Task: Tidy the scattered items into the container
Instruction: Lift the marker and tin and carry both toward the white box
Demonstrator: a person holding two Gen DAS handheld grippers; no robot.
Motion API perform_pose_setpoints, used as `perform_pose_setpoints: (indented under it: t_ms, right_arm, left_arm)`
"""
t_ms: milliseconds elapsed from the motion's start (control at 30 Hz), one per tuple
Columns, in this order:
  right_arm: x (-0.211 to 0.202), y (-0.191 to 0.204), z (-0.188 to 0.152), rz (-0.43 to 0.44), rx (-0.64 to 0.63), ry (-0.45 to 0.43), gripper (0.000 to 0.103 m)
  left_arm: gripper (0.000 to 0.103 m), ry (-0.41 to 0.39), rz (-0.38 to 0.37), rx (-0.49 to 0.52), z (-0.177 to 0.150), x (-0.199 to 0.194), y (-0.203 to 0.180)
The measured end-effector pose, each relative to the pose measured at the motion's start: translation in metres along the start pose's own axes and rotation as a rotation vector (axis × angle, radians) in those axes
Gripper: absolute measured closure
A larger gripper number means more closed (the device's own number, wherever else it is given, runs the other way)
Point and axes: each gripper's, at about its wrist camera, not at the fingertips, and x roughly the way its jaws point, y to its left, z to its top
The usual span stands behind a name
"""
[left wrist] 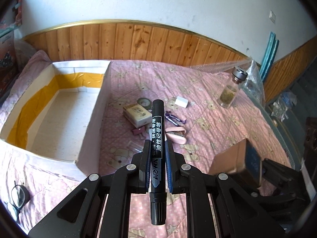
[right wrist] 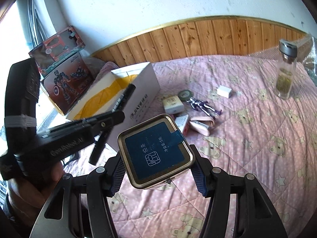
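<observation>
Both wrist cameras look forward and downward along their gripper fingers over the pink bed cover (left wrist: 208, 103), toward the wood-panelled wall. The left view sits close above the white box (left wrist: 59, 107), at its left. Both share the box (right wrist: 138, 99), the scattered clutter and the glass bottle (left wrist: 231, 87) (right wrist: 285, 71).

Both views are lit by bright daylight, and a blown-out window (right wrist: 8, 45) is seen at the left edge of the right wrist view. Straight lines such as the wood wainscot (left wrist: 138, 39) are bowed by fisheye distortion, with dark vignetting at the corners. The left gripper (right wrist: 65, 130) is smeared by motion blur in the right wrist view, while soft shadows are cast on the pink quilt (left wrist: 208, 99).
</observation>
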Motion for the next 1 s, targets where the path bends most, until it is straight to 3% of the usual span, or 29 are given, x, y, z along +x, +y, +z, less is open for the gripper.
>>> perform_pose_setpoints:
  t_ms: [1000]
  right_arm:
    - [0.021, 0.070, 0.045, 0.090, -0.060, 0.022, 0.043]
  left_arm:
    - [0.090, -0.079, 0.000, -0.182, 0.012, -0.042, 0.085]
